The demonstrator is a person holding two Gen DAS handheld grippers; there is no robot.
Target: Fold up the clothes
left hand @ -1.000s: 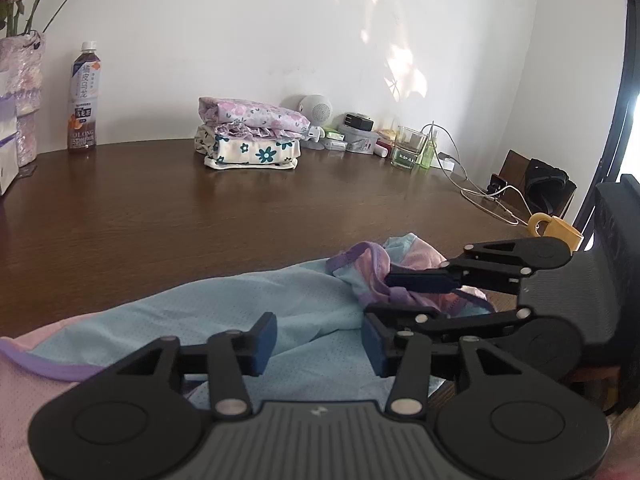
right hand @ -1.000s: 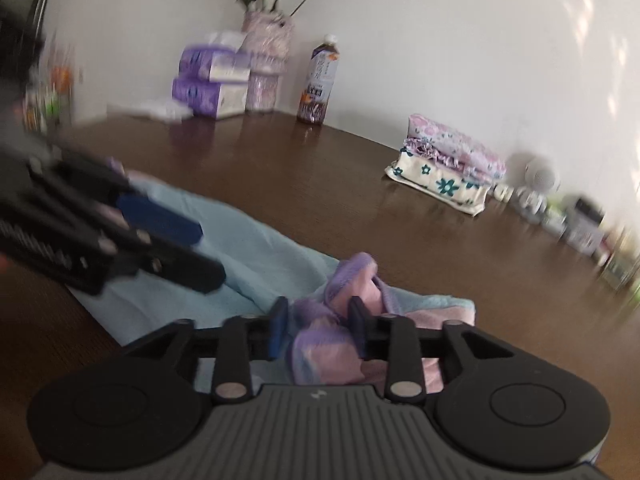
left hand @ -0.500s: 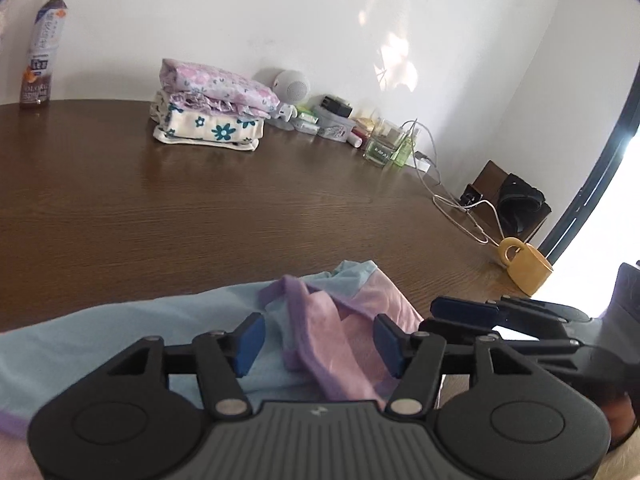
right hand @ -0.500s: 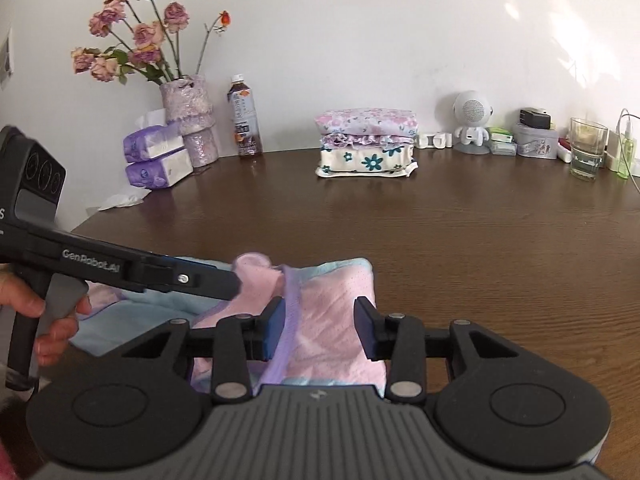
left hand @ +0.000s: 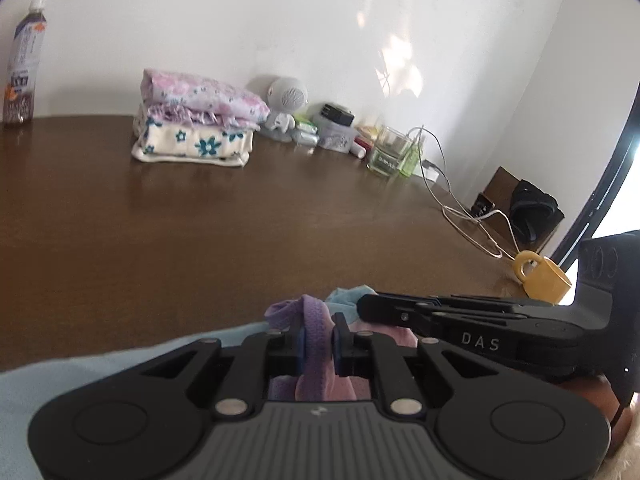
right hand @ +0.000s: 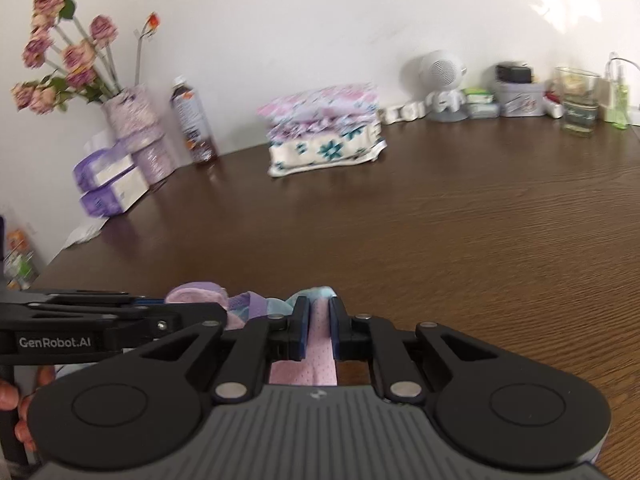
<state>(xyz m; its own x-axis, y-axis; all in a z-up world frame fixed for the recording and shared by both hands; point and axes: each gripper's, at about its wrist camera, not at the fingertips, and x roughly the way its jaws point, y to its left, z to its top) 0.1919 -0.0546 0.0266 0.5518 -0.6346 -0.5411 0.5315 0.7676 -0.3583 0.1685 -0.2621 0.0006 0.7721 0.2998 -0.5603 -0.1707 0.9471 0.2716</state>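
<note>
Left wrist view: left gripper [left hand: 318, 338] clamps the garment's [left hand: 100, 364] purple trim at the counter's [left hand: 240, 220] near edge — right gripper [right hand: 318, 326] pinches its pink fabric just beside.

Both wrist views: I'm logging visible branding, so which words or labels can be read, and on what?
"DAS": side of the black right gripper.
"GenRobot.AI": side of the black left gripper.
Brown drink bottle: label print too blurred to read.
Clear glass tumbler: lettering too small to read.
</note>
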